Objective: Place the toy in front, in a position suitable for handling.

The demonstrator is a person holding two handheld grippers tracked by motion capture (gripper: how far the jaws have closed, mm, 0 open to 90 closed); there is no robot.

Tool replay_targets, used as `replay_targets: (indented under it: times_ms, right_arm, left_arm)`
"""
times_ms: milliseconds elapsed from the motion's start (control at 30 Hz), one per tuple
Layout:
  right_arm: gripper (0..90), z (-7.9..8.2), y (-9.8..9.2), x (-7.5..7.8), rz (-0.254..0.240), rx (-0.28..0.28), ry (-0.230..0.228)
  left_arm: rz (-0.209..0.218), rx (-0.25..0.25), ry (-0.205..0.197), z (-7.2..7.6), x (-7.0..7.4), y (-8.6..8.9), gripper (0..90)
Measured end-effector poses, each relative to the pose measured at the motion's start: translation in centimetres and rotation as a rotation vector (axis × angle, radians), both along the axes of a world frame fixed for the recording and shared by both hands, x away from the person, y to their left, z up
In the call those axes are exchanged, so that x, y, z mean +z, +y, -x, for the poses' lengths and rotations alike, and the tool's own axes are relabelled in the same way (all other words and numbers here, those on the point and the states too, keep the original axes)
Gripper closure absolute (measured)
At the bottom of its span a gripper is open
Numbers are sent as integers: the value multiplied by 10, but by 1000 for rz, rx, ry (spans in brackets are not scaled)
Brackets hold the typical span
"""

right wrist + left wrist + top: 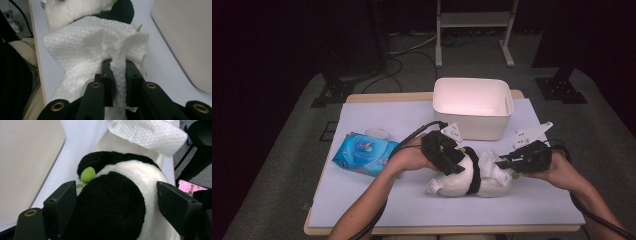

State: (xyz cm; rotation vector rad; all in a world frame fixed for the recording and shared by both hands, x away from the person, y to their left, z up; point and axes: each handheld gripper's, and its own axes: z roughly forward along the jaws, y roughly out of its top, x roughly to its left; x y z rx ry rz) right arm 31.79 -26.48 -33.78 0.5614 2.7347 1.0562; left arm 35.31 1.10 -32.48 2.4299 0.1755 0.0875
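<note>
While the wipes pack (pixel 364 154) lies flat far to the left on the white table (pixel 377 200), the work is in the middle. The left gripper (pixel 455 161) sits over the toy panda (pixel 472 177). In the left gripper view its two black jaws stand wide on each side of the panda's black and white body (pixel 120 202), so it is holding the toy steady. The left jaw is right against the fur; I cannot tell if the other one touches.

The panda lies on its side. Its long way runs across the table, from left to right, just in front of the white tub (pixel 472 107). A small green bit (pixel 88 174) pokes out of its fur.

Next comes the white wipe (pixel 493 166), which rests on the right end of the panda. The right gripper (pixel 506 161) has its jaws squeezed tight on a bunched fold of that wipe (pixel 117 70). The panda lies straight ahead of this gripper, to its left on the table, under the spread cloth.

So the right hand (pixel 562 172) is the one nearest the spot to rub. I think the next move is a wipe along the panda's long way, toward the left gripper.
</note>
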Motion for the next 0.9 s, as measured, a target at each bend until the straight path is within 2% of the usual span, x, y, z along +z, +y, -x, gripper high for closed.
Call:
replay_targets:
  times_ms: [100, 233, 267, 400, 467, 600, 700, 900]
  right_arm:
    - [790, 0, 0, 0, -3, 12, -1]
    - [788, 0, 6, 5, 6, 27, -16]
    - [788, 0, 12, 9, 23, 47, -36]
    - [788, -3, 21, 12, 23, 59, -40]
    - [788, -5, 33, 15, 43, 84, -52]
    - [786, -8, 45, 16, 46, 111, -50]
    - [786, -9, 56, 11, 77, 126, -47]
    - [785, -10, 51, 11, 81, 113, -33]
  left_arm:
    - [-6, -12, 3, 2, -1, 0, 184]
    - [-14, -37, 32, 6, -6, 1, 189]
    - [-8, -35, 30, 6, -7, 1, 187]
    - [-4, -39, 28, 8, -7, 3, 187]
    - [-2, -38, 29, 9, -7, 3, 187]
    - [1, -40, 33, 10, -6, 4, 181]
    - [2, -34, 26, 12, -5, 7, 166]
    - [19, -21, 2, 14, 3, 15, 154]
